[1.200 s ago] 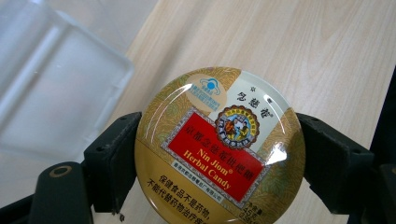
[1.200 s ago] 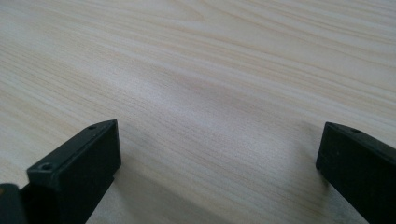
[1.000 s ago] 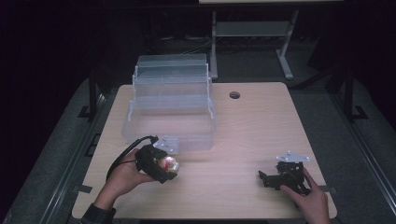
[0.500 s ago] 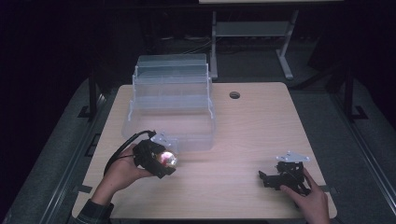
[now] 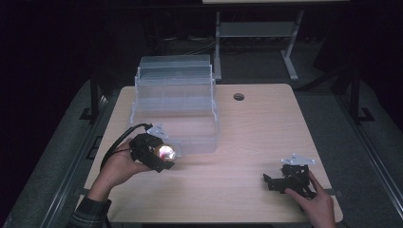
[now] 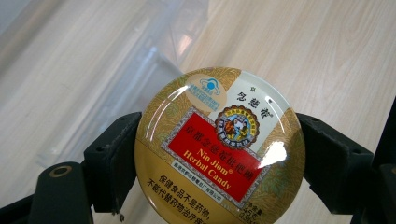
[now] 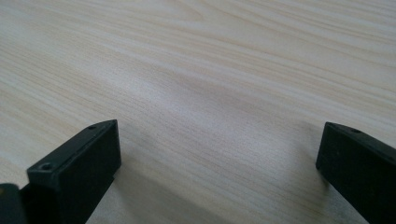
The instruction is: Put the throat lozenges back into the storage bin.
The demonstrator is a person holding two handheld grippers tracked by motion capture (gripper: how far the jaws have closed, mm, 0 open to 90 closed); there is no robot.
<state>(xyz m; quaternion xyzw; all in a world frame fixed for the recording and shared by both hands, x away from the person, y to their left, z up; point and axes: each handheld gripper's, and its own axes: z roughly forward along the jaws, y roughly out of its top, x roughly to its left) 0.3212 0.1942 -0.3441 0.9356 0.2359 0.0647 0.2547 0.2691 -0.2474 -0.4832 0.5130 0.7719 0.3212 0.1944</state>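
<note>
Herbal candy tin (image 6: 219,147) clamped edge-on between the jaws of my left tongs (image 5: 164,153), clear tiered plastic organizer (image 5: 176,102) just beyond them, my right tongs (image 5: 280,181) spread wide, nothing between, low over bare wooden table (image 7: 224,70).

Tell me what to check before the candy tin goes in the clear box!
1. Candy tin squeezed between both jaws of the left gripper: ok.
2. Tin near the tiered clear box, at its front edge: ok.
3. Box's lowest front tray open on top: ok.
4. Right gripper open, holding nothing, far from the box: ok.
5. Table between tin and box free of clutter: ok.
6. Whether the tin fits the tray: cannot tell.
</note>
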